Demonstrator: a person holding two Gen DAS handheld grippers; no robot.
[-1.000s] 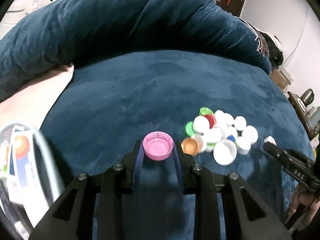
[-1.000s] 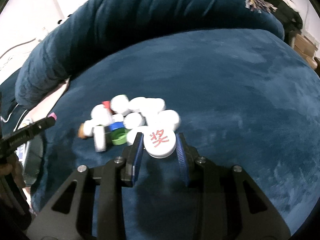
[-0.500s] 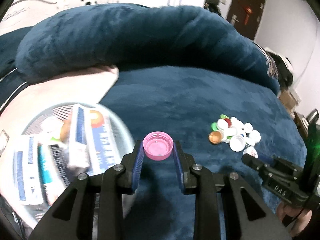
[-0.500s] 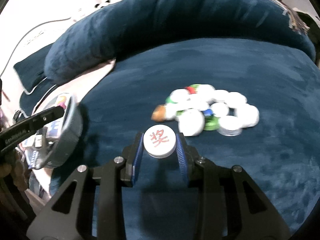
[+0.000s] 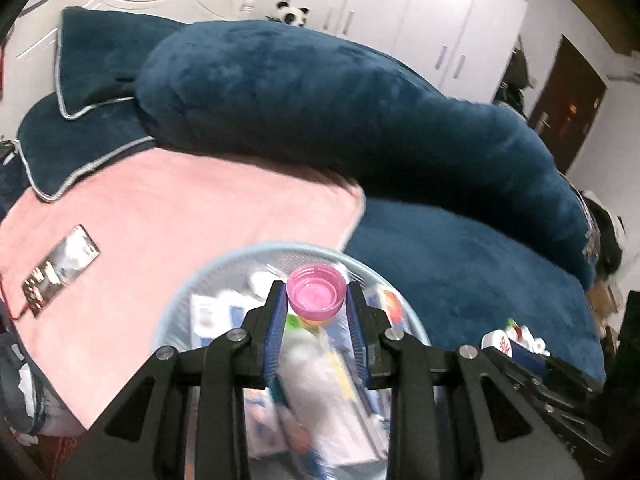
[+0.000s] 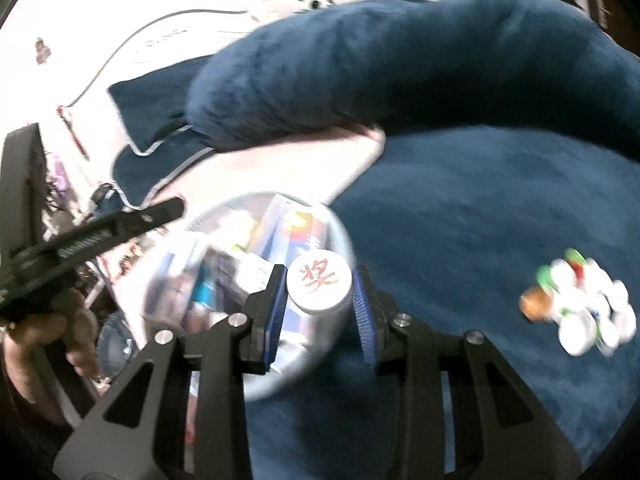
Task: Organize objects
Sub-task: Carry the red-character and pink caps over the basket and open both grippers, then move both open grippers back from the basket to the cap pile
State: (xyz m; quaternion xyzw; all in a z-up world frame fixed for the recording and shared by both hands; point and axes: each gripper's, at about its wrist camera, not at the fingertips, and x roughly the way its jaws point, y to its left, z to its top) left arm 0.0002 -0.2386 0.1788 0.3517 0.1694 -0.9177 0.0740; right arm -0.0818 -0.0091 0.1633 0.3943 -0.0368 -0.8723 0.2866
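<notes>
Plush blue bed point(image 5: 460, 280), round clear plastic basket point(image 5: 256, 249).
Above the basket, left gripper point(image 5: 316, 304) clamps a ribbed pink cap point(image 5: 316, 292); right gripper point(image 6: 319, 292) clamps a smooth white cap point(image 6: 319, 285).

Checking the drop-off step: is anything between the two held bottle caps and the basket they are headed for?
Nothing visible blocks either. The pink cap, held in the left gripper, is above the open basket. The white cap, in the right gripper, is over the basket's near rim. The basket already holds blurred packets.

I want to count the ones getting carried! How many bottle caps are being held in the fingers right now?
2. The pink cap is pinched by the left gripper above the basket; the white cap with a red character sits in the right gripper.
</notes>
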